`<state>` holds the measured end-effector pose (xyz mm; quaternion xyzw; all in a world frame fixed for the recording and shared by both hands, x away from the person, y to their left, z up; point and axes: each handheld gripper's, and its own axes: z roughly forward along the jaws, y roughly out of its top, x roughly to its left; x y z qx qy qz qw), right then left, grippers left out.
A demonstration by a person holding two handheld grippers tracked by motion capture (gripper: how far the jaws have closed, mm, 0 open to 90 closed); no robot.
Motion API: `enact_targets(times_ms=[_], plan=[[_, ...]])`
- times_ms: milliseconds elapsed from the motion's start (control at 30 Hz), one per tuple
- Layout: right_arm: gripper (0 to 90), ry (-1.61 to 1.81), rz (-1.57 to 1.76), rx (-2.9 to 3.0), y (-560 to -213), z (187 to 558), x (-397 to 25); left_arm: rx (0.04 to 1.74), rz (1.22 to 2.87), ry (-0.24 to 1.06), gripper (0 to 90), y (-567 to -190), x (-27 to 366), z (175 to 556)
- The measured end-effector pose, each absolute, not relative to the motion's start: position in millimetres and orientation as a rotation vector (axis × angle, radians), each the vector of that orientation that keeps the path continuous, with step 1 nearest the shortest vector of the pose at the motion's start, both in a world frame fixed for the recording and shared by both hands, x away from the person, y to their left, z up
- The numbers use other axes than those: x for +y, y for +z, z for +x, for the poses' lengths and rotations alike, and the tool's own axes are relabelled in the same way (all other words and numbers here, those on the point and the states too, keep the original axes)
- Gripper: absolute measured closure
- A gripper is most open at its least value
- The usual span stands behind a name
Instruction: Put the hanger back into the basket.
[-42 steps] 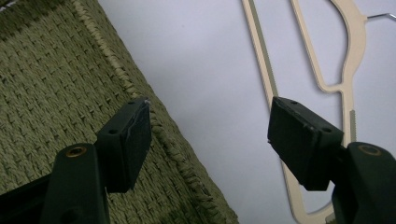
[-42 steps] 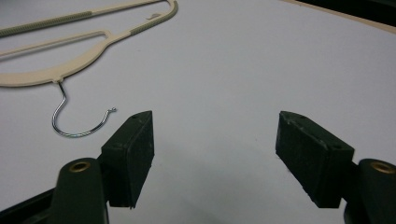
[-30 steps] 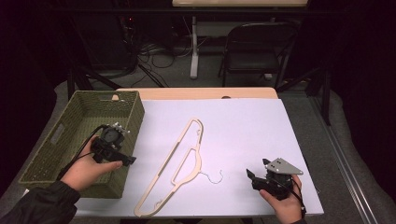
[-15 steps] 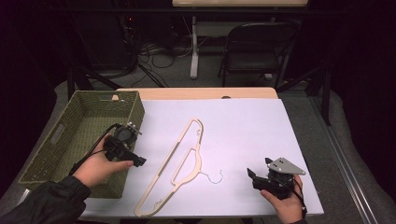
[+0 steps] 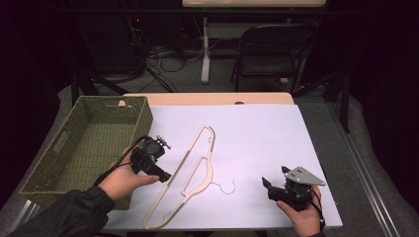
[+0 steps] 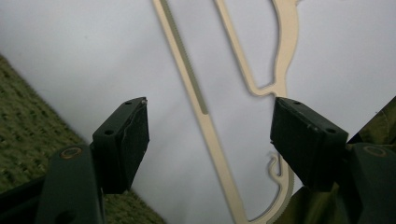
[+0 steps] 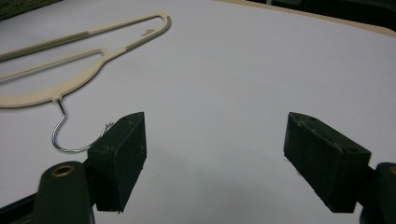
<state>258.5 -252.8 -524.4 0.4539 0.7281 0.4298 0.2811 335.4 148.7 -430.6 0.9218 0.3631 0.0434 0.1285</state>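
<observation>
White sheeting covers the tabletop (image 5: 257,133), with dark floor, cables and a chair beyond its far edge. At the left side sits a green woven basket (image 5: 84,143), nothing visible inside it.

Left tool (image 5: 157,167): held just right of the basket, jaws spread wide and gripping nothing. In the left gripper view the jaws straddle the long straight bar of the cream hanger (image 6: 196,100), hovering above it, not touching.

The hanger (image 5: 190,173) lies flat at centre, running diagonally from the near-left to the far-right, its wire hook (image 5: 228,186) pointing right.

Right tool (image 5: 277,186): held at the near right, well apart from the hanger body, jaws wide apart and holding nothing; the hook lies just beyond its left jaw in the right gripper view.

Judgement: the step in hand appears to be a left-tool grasp of the bar. Recommend lowering squarely until both pads flank the thin bar, keeping it centred, then closing firmly; a flat, slim bar may slip or pivot if pinched off-centre.
</observation>
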Motion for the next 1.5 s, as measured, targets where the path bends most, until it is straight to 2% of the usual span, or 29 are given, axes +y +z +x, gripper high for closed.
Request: enact_targets(times_ms=[500,1167,1500], plan=[[21.2,1.156,1.217,1.96,-525,259,-253,0.977,2.794,0.071,30.4,-453,108,332],[21.3,1.145,1.222,1.977,-526,259,-252,0.972,2.85,0.059,31.0,-478,86,333],[21.4,1.141,1.215,1.978,-527,260,-253,0.927,2.893,0.038,35.6,-497,64,333]])
